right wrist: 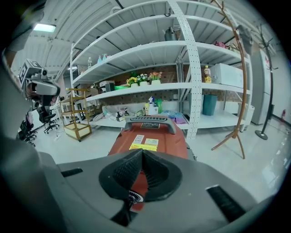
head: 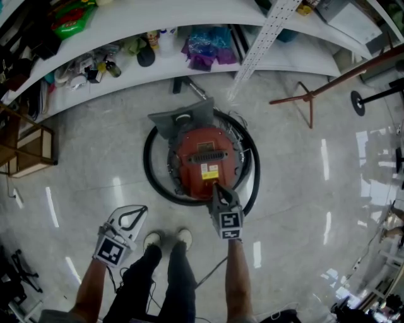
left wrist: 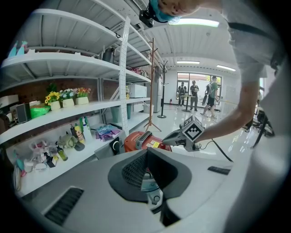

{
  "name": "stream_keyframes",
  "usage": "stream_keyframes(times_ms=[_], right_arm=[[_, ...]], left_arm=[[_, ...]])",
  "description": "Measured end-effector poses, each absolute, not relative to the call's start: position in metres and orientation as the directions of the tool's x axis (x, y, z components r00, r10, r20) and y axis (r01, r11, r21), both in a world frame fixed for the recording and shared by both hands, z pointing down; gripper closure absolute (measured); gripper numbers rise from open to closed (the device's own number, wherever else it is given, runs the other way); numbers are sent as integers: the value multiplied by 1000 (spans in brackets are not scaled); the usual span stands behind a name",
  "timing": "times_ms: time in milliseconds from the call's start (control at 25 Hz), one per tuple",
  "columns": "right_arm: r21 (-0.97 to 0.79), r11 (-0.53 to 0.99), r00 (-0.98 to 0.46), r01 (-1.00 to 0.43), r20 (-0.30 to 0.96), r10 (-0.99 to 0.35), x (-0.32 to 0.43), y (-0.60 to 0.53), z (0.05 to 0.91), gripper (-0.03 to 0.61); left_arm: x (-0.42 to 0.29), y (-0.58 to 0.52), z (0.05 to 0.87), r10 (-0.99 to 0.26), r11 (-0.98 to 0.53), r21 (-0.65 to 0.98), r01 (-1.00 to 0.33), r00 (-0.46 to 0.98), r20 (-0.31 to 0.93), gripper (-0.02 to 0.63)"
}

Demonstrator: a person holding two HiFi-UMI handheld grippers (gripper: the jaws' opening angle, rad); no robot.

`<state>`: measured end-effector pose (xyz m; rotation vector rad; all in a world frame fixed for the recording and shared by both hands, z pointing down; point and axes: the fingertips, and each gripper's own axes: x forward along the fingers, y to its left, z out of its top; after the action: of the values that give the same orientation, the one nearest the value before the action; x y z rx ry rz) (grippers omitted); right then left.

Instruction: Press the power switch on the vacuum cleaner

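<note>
Floor (head: 303, 189) first: pale glossy tile, with the white shelving (head: 189, 14) along its far side. The red vacuum cleaner (head: 205, 164) sits on the tile just in front of that shelving and directly ahead of the person's feet, ringed by its black hose (head: 149, 171).

The right gripper (head: 216, 189) hovers over the near end of the body, its jaws pressed together with nothing between them (a good blunt tip for poking). I cannot pick out the switch in any view; my guess is that it lies at this near end, under the tips. The press should probably keep the jaws together and come straight down, so the canister is not shoved along the slick floor. A short, firm push followed by a clean lift should do it. The left gripper (head: 144, 209) hangs well off to the left, also pinched together on nothing, and has no part in this.

The vacuum's long axis runs from the person toward the shelving, with the grey end pointing at the shelves. The handle (right wrist: 150, 120) lies across the far part of the body, and the yellow label (right wrist: 138, 146) sits nearer the jaws.
</note>
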<state>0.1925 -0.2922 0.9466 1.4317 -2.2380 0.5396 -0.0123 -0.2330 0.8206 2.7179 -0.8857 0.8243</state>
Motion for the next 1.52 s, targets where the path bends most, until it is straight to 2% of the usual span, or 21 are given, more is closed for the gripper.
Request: stream_keyframes(times_ms=[1520], right_arm=[[-96,391,-378,-915,539,-753,198,-299,957,568]], left_arm=[[-16,-232,833,-490,-805,6,-593,670,558,607]])
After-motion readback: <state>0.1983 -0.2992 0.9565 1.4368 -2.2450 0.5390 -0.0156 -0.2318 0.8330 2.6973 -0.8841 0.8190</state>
